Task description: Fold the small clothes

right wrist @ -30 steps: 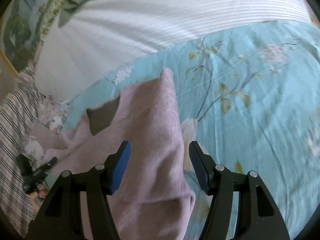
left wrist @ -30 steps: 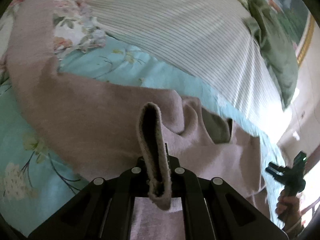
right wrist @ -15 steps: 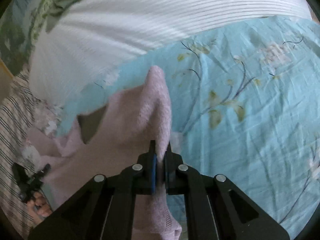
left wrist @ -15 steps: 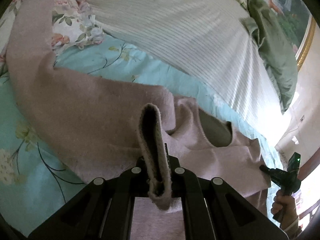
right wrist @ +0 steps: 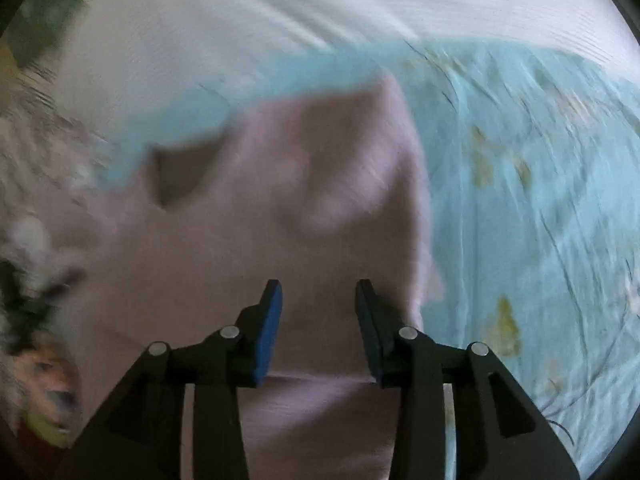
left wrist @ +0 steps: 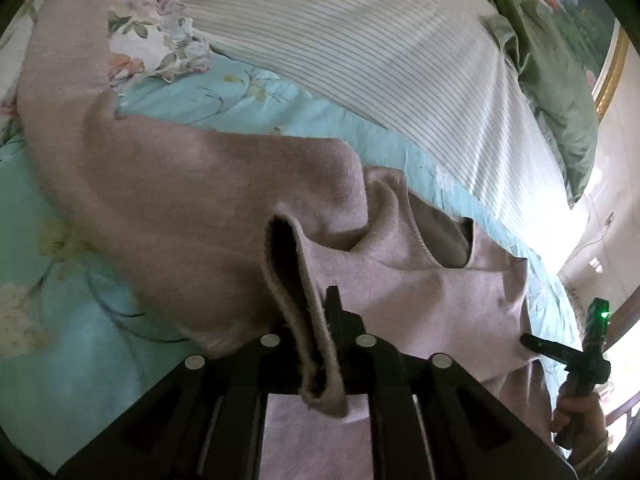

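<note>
A: Left gripper (left wrist: 316,320)?
B: Clenched on a folded edge of the pink sweater (left wrist: 180,208); a loop of its hem standing up between the black fingers (left wrist: 340,316) and hanging down behind them.

A: Right gripper (right wrist: 318,312)?
B: Released, blue-padded fingers (right wrist: 270,320) spread apart above the pink sweater (right wrist: 320,208), with nothing between them. Touching the cloth or just above it: cannot tell, view heavily blurred. Also seen from the left wrist view, at the sweater's far right edge (left wrist: 568,350), held in a hand (left wrist: 580,412), a green light lit on top.

A: Where is the sweater?
B: Spread on the bed, on the light blue floral sheet (left wrist: 52,292). One sleeve stretched away from the sweater's body toward the upper left. Grey inside of the neckline (left wrist: 444,236) open on the sweater's far side.

A: Anything else around the sweater?
B: Beyond it, a white blanket with thin stripes (left wrist: 380,48). Past the sweater's long sleeve, a floral pillow (left wrist: 148,40). Beyond the blanket, well apart from the sweater, a green cloth (left wrist: 560,92) and a gold-framed picture (left wrist: 608,76).
</note>
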Available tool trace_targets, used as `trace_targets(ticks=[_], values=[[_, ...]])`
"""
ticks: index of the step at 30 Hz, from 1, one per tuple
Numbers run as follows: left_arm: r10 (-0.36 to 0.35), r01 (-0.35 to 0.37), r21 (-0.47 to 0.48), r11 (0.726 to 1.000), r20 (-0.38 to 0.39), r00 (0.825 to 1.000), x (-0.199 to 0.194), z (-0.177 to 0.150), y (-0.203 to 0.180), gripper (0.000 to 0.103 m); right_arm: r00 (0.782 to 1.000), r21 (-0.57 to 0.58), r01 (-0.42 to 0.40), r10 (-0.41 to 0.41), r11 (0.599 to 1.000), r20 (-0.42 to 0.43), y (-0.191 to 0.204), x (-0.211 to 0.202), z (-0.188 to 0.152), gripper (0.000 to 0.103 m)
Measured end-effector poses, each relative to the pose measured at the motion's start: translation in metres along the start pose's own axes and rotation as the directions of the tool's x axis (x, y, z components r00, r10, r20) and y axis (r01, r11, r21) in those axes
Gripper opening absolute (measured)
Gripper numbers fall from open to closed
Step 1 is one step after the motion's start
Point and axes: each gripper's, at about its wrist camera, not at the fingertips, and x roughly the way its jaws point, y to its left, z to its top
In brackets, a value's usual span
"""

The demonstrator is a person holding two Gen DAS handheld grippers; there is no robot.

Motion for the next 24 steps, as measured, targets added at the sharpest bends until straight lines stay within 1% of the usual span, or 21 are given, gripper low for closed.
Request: trace_targets(ticks=[1, 2, 3, 5, 6, 7, 8, 9, 10, 12, 14, 15, 16, 17, 20, 23, 24], values=[[0.011, -0.011, 0.003, 1.0, 0.007, 1.0, -0.006, 0.0, 0.003, 0.012, 1.0, 0.041, -0.008, 0.008, 0.999, 0.011, -0.004, -0.007, -0.001, 0.035], [0.037, -0.037, 0.005, 0.999, 0.024, 0.999, -0.015, 0.0, 0.009, 0.012, 1.0, 0.06, -0.01, 0.009, 0.998, 0.016, -0.006, -0.012, -0.002, 0.036], [0.049, -0.049, 0.002, 0.999, 0.032, 0.998, -0.019, 0.001, 0.012, 0.012, 0.999, 0.072, -0.023, 0.021, 0.997, 0.029, -0.004, -0.02, -0.003, 0.036], [0.07, -0.069, -0.019, 0.997, 0.048, 0.996, -0.03, 0.008, 0.027, 0.012, 0.993, 0.067, -0.111, 0.107, 0.992, 0.058, 0.01, -0.039, -0.011, 0.039], [0.086, -0.084, -0.034, 0.996, 0.051, 0.995, -0.035, 0.014, 0.036, 0.013, 0.987, 0.054, -0.148, 0.145, 0.987, 0.062, 0.019, -0.047, -0.015, 0.043], [0.098, -0.095, -0.047, 0.994, 0.053, 0.994, -0.037, 0.018, 0.042, 0.016, 0.984, 0.039, -0.169, 0.167, 0.985, 0.064, 0.026, -0.052, -0.019, 0.048], [0.119, -0.115, -0.072, 0.991, 0.062, 0.991, -0.042, 0.024, 0.053, 0.025, 0.979, 0.013, -0.194, 0.192, 0.981, 0.068, 0.036, -0.059, -0.024, 0.049], [0.15, -0.142, -0.101, 0.985, 0.073, 0.986, -0.046, 0.032, 0.065, 0.031, 0.973, -0.014, -0.22, 0.221, 0.975, 0.07, 0.048, -0.066, -0.03, 0.051], [0.172, -0.161, -0.12, 0.98, 0.083, 0.982, -0.049, 0.036, 0.073, 0.04, 0.964, -0.04, -0.256, 0.258, 0.966, 0.066, 0.059, -0.073, -0.037, 0.053], [0.224, -0.203, -0.177, 0.963, 0.107, 0.969, -0.055, 0.054, 0.096, 0.042, 0.953, -0.059, -0.294, 0.298, 0.954, 0.056, 0.071, -0.077, -0.05, 0.054], [0.272, -0.241, -0.227, 0.944, 0.119, 0.955, -0.057, 0.07, 0.117, 0.051, 0.943, -0.076, -0.327, 0.33, 0.942, 0.035, 0.081, -0.077, -0.056, 0.055], [0.292, -0.256, -0.244, 0.935, 0.124, 0.948, -0.058, 0.077, 0.124, 0.053, 0.938, -0.078, -0.343, 0.346, 0.936, 0.023, 0.085, -0.077, -0.06, 0.055], [0.326, -0.281, -0.276, 0.919, 0.135, 0.936, -0.059, 0.088, 0.137, 0.056, 0.936, -0.077, -0.35, 0.352, 0.933, 0.014, 0.09, -0.075, -0.064, 0.056], [0.346, -0.293, -0.297, 0.909, 0.145, 0.927, -0.059, 0.098, 0.147, 0.059, 0.935, -0.078, -0.354, 0.355, 0.932, 0.01, 0.091, -0.073, -0.063, 0.056], [0.391, -0.331, -0.315, 0.89, 0.15, 0.908, -0.053, 0.127, 0.172, 0.064, 0.932, -0.075, -0.36, 0.361, 0.93, 0.003, 0.093, -0.075, -0.067, 0.056], [0.475, -0.419, -0.313, 0.853, 0.131, 0.87, -0.042, 0.155, 0.193, 0.064, 0.934, -0.063, -0.358, 0.358, 0.932, -0.007, 0.095, -0.07, -0.069, 0.056], [0.494, -0.437, -0.313, 0.843, 0.128, 0.86, -0.04, 0.161, 0.198, 0.064, 0.934, -0.061, -0.357, 0.357, 0.932, -0.013, 0.094, -0.069, -0.07, 0.056]])
